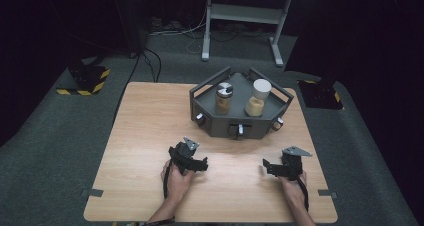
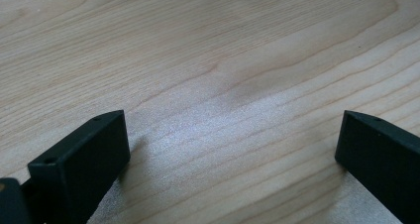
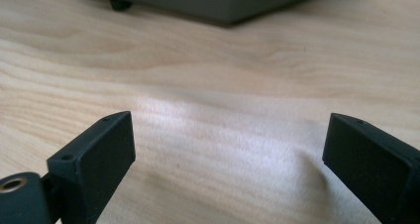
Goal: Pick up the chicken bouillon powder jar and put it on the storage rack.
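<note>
Both sets of jaws stand wide apart, nothing between them, bare wood under each.

Left gripper [image 1: 191, 162] sits low over the wooden table [image 1: 145, 131], held by the person's left hand [image 1: 176, 181]; in its own view [image 2: 233, 140] the jaws frame plain woodgrain. Right gripper [image 1: 278, 167] is well apart from it across the near half of the table, in the right hand [image 1: 295, 182]; its view [image 3: 228, 144] shows the jaws spread the same way.

Ahead of both grippers, toward the far edge: a dark grey angular tray [image 1: 222, 123], its base edge [image 3: 218, 6] visible beyond the right jaws. Standing upright in the tray: a jar with a metal lid [image 1: 224, 98] at the left, a jar with a white lid [image 1: 256, 98] at the right, near each other, not touching. Small knobs [image 1: 240, 130] sit along the tray's front wall.

Past the table: grey carpet and a white desk frame [image 1: 245, 16].
</note>
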The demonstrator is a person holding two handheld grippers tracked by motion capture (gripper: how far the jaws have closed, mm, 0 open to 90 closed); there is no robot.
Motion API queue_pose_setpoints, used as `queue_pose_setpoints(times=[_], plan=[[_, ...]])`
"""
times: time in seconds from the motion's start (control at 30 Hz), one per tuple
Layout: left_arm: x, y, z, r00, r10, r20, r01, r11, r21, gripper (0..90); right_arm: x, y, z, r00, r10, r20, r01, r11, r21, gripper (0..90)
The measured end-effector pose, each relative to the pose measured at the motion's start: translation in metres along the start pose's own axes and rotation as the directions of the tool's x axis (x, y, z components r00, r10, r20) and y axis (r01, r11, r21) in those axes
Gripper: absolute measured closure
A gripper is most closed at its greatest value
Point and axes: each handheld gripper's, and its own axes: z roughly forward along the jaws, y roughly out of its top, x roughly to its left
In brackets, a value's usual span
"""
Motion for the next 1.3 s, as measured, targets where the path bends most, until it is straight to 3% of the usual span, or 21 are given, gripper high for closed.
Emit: queue_pose_setpoints(times=[0.13,0.27,1.3], plan=[[0.0,0.0,0.0,1.0,0.0,0.0,0.0,1.0,0.0,0.3,0.001,0.007,0.004,0.9996,0.015,0.023,-0.016,0.999,0.043,7.3],[-0.001,0.0,0.0,1.0,-0.002,0.0,0.002,1.0,-0.001,0.3,0.011,0.01,0.006,0.9981,-0.023,0.058,0.019,0.998,0.06,7.5],[-0.002,0.001,0.0,1.0,-0.007,-0.005,0.007,1.0,0.001,0.4,0.01,0.01,0.006,0.9984,-0.024,0.052,0.021,0.998,0.061,6.8]])
